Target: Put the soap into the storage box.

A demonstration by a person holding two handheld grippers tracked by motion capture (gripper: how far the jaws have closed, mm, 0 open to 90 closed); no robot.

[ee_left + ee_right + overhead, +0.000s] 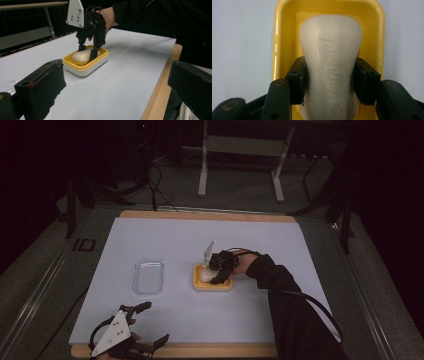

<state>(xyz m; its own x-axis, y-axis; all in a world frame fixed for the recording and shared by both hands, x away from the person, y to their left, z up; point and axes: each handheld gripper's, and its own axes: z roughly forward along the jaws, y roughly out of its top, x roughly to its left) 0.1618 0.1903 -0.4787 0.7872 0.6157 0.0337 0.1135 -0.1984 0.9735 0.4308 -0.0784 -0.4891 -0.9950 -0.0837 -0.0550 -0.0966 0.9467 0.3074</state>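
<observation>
The right gripper (pixel 329 82) is pinching a white soap bar (pixel 329 62) by its sides, the bar lying inside a yellow soap dish (pixel 279 37), long axis running away from the gripper; its embossed writing is unclear. A clear tray (pixel 149 276) is lying beyond the dish. The left gripper (pixel 150 322) is resting spread near the tabletop (pixel 210 351) edge.

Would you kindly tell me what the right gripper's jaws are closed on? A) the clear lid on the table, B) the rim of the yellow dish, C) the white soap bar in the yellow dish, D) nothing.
C: the right gripper has a jaw pressed on each side of the soap bar, which lies in the yellow dish.
</observation>
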